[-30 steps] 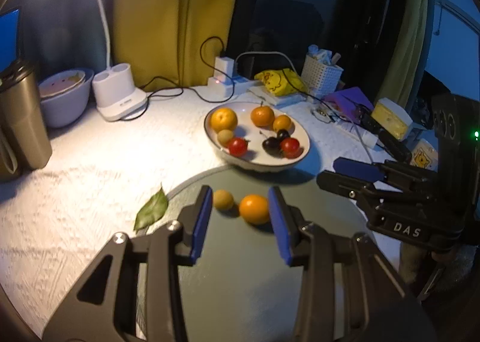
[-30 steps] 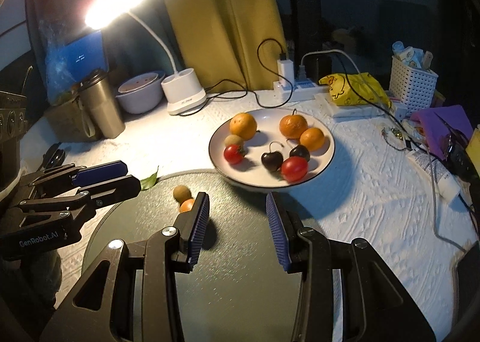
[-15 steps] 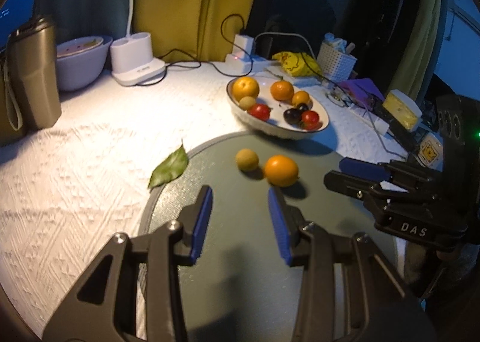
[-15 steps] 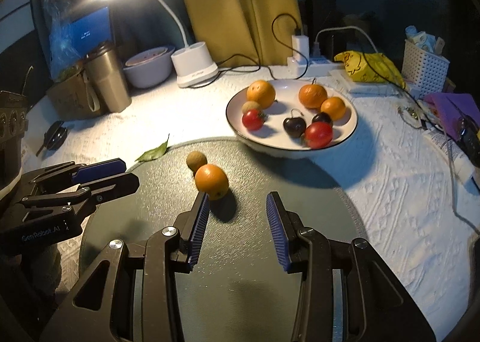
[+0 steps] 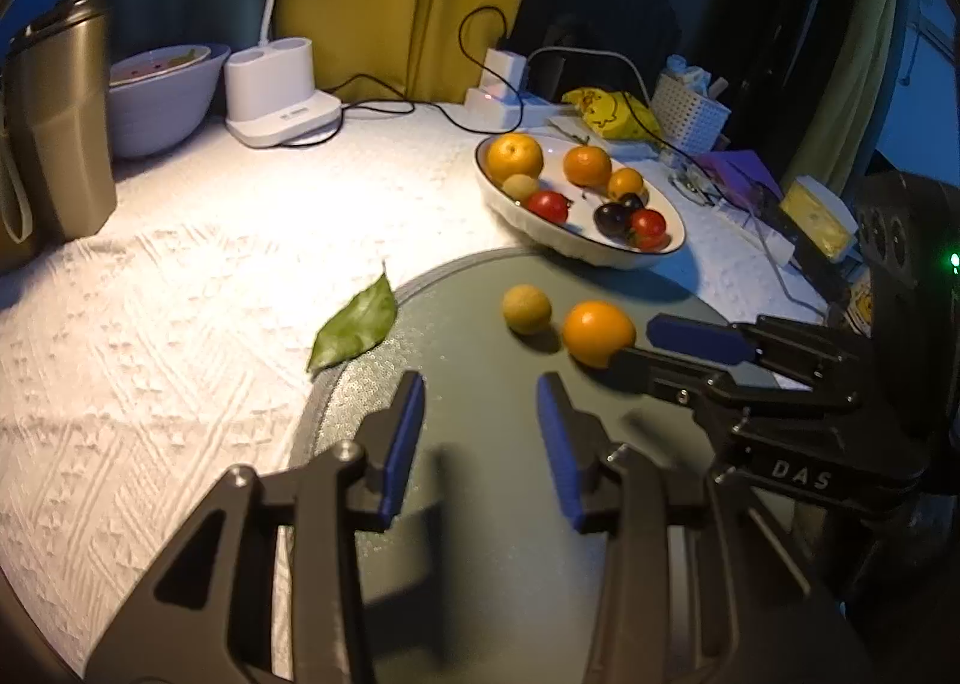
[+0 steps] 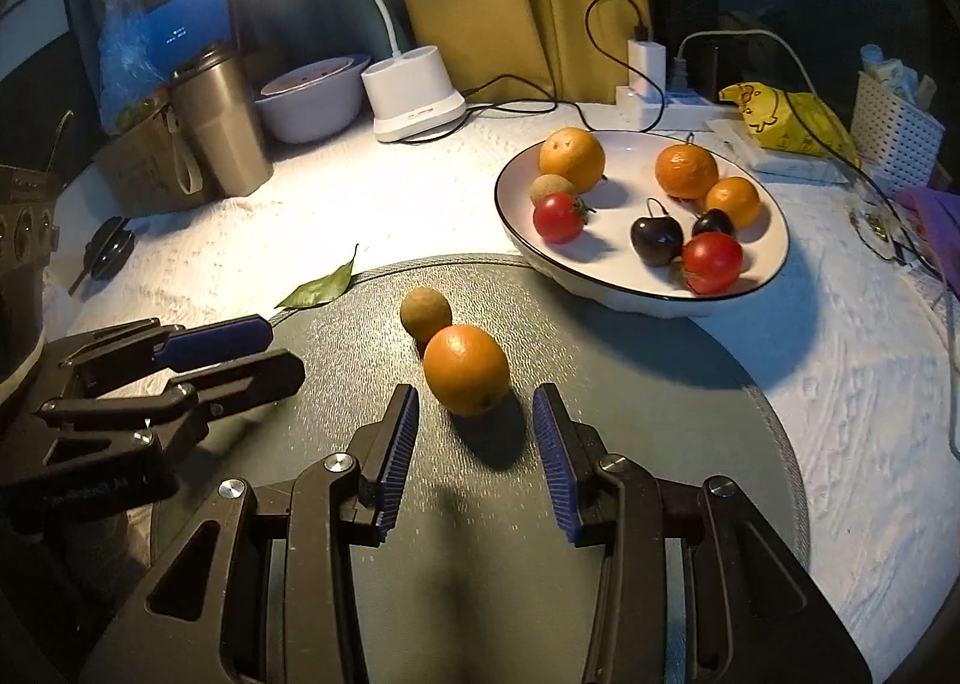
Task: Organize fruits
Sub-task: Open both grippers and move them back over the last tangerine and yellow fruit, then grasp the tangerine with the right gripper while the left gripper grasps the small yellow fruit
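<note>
An orange and a small brownish-yellow fruit lie side by side on a round grey mat. They also show in the left wrist view: the orange and the small fruit. My right gripper is open, its fingertips just short of the orange on either side. My left gripper is open and empty, hanging back over the mat. A white plate behind the mat holds oranges, tomatoes, cherries and another small fruit.
A green leaf lies at the mat's left edge. A steel tumbler, a white bowl and a lamp base stand at the back left. Cables, a power strip and a white basket crowd the back right.
My left gripper has pulled back and to the left, away from the two fruits on the mat. My right gripper has moved in toward the orange, which now sits just ahead of its fingertips.
</note>
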A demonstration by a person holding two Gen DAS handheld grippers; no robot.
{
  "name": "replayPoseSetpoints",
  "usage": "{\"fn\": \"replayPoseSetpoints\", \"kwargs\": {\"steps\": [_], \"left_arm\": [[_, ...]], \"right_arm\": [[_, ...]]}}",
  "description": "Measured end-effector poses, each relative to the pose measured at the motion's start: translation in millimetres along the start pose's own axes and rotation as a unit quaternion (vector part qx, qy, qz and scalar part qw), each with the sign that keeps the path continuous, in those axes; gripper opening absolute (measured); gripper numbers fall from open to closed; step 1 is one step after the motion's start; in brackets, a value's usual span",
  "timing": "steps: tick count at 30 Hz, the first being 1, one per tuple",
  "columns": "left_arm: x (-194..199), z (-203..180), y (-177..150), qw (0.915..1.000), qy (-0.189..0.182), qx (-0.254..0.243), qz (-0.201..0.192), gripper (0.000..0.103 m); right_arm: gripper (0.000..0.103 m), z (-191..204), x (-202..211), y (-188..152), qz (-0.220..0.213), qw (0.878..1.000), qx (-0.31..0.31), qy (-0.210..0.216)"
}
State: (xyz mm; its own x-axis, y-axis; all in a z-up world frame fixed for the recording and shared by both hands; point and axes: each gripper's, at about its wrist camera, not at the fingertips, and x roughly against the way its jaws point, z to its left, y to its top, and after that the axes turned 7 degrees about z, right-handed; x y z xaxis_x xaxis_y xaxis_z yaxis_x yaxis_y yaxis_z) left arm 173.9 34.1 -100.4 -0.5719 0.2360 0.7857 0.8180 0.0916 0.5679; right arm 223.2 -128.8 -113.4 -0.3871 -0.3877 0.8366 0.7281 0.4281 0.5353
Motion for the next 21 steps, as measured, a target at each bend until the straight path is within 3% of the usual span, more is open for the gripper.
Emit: {"fn": "replayPoseSetpoints", "kwargs": {"steps": [10, 12, 21], "left_arm": [[-13.6, -1.2, 11.2, 0.9999, 0.008, -0.004, 0.013, 0.040], [-16.0, -2.2, 13.4, 0.9998, 0.010, -0.007, 0.015, 0.040], [-32.9, -21.0, 28.5, 0.9992, 0.021, -0.026, 0.023, 0.040]], "right_arm": [[0.042, -4.5, -19.2, 12.4, 0.013, 1.000, 0.005, 0.023], [0.034, -5.0, -20.1, 13.0, 0.013, 0.999, 0.008, 0.032], [0.034, -31.3, -7.2, 7.1, -0.001, 1.000, -0.010, 0.027]]}}
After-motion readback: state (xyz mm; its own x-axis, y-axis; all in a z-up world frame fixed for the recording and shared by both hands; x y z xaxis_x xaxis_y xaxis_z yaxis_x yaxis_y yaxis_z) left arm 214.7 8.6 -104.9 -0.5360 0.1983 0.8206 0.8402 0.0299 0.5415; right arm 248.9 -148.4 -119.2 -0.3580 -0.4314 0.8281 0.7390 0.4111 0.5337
